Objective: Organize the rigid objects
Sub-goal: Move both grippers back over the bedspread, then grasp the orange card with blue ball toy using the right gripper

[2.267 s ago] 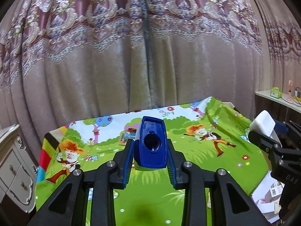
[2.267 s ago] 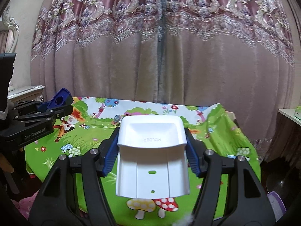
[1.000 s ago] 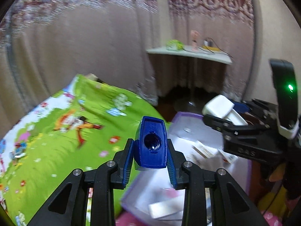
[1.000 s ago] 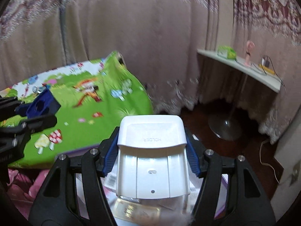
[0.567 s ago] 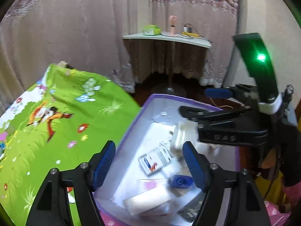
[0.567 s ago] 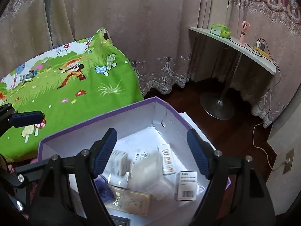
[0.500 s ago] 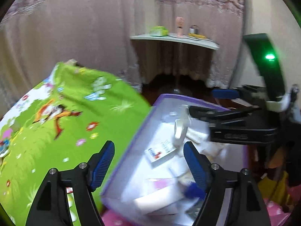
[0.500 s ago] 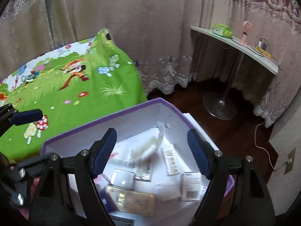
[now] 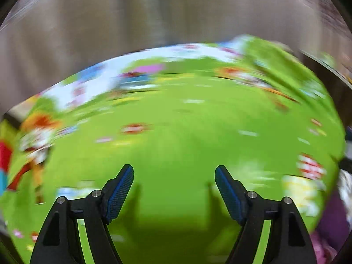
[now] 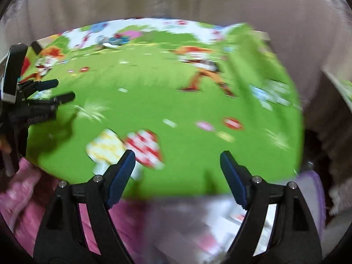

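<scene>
The green cartoon-print cloth [image 9: 187,154] on the surface fills both blurred views, apparently bare, so no rigid object shows there. Low in the right wrist frame lies the purple box [image 10: 312,189], its smeared white contents likely the sorted items. Both left tongs [image 9: 173,189] and right tongs [image 10: 177,176] gape wide, empty, seemingly ready for another pick.
</scene>
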`<state>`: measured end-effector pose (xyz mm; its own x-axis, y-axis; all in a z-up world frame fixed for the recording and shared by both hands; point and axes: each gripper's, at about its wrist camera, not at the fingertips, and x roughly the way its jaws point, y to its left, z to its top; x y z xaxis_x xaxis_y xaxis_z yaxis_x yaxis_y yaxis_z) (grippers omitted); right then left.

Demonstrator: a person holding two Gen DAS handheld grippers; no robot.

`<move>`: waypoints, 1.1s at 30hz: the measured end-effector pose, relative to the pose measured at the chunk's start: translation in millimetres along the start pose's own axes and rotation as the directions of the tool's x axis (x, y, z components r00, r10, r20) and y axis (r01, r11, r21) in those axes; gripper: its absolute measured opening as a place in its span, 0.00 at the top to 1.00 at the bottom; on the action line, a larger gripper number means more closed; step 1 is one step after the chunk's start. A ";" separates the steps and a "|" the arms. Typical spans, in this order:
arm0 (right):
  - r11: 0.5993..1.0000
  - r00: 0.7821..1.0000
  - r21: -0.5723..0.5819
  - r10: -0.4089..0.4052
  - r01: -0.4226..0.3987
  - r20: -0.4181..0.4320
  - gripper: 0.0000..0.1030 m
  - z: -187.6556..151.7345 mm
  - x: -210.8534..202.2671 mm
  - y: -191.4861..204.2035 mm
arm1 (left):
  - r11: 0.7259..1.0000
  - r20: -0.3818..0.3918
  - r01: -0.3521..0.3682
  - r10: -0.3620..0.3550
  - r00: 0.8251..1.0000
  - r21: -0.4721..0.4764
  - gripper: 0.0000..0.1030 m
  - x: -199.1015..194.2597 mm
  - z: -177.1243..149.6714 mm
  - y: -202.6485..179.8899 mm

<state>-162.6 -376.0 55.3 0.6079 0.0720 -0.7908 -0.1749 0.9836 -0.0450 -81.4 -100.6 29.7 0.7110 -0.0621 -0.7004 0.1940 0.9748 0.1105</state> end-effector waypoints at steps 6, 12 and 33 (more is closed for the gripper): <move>0.986 0.996 -0.143 0.088 -0.091 -0.028 0.21 66.7 72.7 65.8 | 0.972 -0.050 -0.151 0.144 0.988 -0.181 0.19 25.8 -3.4 120.7; 0.970 0.980 -0.142 0.195 -0.199 -0.038 0.21 137.8 140.3 98.3 | 0.945 -0.142 -0.106 0.065 0.988 -0.308 0.19 50.3 -19.8 170.9; 0.912 0.979 -0.377 0.197 -0.161 0.057 0.66 296.6 254.7 223.0 | 0.928 -0.191 -0.172 0.113 0.975 -0.331 0.00 54.3 -15.9 172.6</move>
<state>182.9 -89.2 24.9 0.6048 0.2735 -0.7480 -0.5497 0.8229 -0.1435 -20.0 67.6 -0.4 0.5863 0.0905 -0.8050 -0.1664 0.9860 -0.0103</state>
